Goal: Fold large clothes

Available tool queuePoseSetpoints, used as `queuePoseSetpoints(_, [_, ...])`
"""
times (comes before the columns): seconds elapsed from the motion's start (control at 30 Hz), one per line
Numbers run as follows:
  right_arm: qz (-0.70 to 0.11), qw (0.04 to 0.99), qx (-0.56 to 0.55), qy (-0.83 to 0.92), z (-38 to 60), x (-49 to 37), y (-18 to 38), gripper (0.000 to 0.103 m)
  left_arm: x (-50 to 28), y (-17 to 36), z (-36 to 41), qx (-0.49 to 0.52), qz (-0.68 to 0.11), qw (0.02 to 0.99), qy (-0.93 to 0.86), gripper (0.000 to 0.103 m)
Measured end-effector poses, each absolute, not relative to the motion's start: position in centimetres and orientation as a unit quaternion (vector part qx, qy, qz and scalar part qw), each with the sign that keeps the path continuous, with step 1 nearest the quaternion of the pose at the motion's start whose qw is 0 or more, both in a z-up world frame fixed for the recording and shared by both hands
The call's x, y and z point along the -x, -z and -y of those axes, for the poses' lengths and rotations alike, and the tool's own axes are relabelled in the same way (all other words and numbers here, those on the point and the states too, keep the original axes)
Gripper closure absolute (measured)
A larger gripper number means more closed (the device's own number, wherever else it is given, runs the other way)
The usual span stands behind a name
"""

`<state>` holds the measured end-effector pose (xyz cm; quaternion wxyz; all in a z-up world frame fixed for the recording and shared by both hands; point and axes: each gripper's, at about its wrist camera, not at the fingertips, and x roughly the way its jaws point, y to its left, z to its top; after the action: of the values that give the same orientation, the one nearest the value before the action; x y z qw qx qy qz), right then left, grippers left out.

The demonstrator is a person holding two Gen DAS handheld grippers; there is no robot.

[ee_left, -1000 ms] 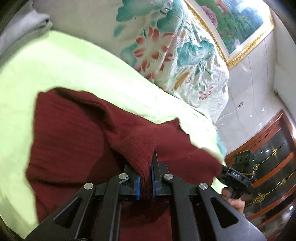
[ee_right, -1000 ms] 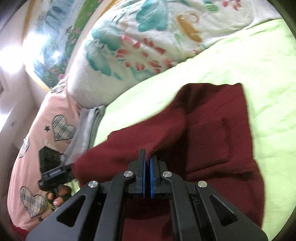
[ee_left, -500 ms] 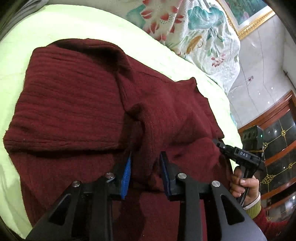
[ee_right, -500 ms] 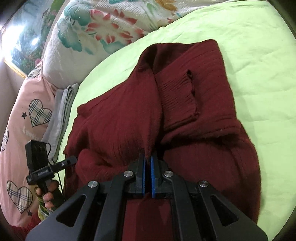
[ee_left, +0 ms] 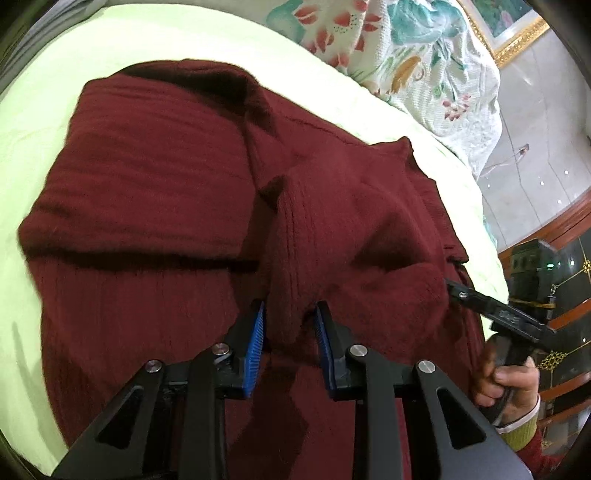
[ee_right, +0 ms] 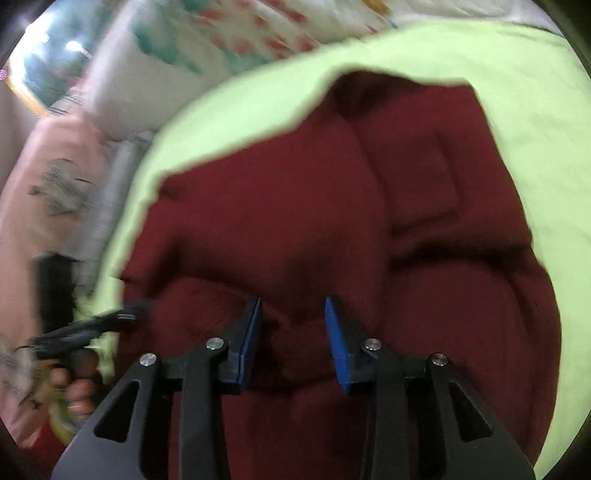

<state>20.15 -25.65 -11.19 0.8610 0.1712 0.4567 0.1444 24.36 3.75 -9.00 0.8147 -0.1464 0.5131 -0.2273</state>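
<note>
A dark red knitted sweater (ee_left: pixel 147 206) lies folded over on the light green sheet (ee_left: pixel 44 110). My left gripper (ee_left: pixel 289 325) hovers low over its near part. Its jaws are closing slightly, and a raised ridge of the knit stands between the blue pads (ee_left: pixel 258 325), which do not pinch it. In the blurred right wrist view, my right gripper (ee_right: pixel 292 314) is opening over the sweater (ee_right: pixel 258 229), with loose cloth lying between and under its pads. Each gripper shows at the edge of the other's view: the right gripper (ee_left: pixel 495 314) and the left gripper (ee_right: pixel 85 328).
A floral pillow (ee_left: pixel 406 48) lies beyond the sweater, under a gilt-framed picture (ee_left: pixel 517 33). A wooden cabinet (ee_left: pixel 569 280) stands past the bed's right edge. Pink heart-patterned bedding (ee_right: pixel 48 184) and a grey folded cloth (ee_right: pixel 110 199) lie to the left. A hand (ee_left: pixel 509 384) grips the right gripper's handle.
Both grippers came down with a fold of the sweater and laid it on the garment. The left jaws parted first, then the right jaws let go of the cloth.
</note>
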Motion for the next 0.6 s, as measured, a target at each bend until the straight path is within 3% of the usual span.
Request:
queuePoseSetpoints(0.1, [-0.429, 0.868, -0.205, -0.142, 26.9, -18.6, 10.4, 0.066, -23.0, 8.9, -4.6, 0.156, -0.516, 0.812, 0.225, 0.077])
queuePoseSetpoints(0.23, [-0.381, 0.889, -0.21, -0.142, 28.3, -15.1, 8.1, 0.049, -19.9, 7.6, -6.6, 0.186, -0.491, 0.823, 0.215, 0.072])
queuePoseSetpoints(0.43, [-0.371, 0.892, -0.231, -0.113, 31.1, -9.5, 8.7, 0.049, -14.5, 6.7, -9.5, 0.187, -0.47, 0.844, 0.177, 0.057])
queuePoseSetpoints(0.6, [-0.36, 0.896, -0.247, -0.085, 33.2, -4.8, 9.4, 0.049, -10.6, 6.9, -12.6, 0.192, -0.466, 0.851, 0.145, 0.054])
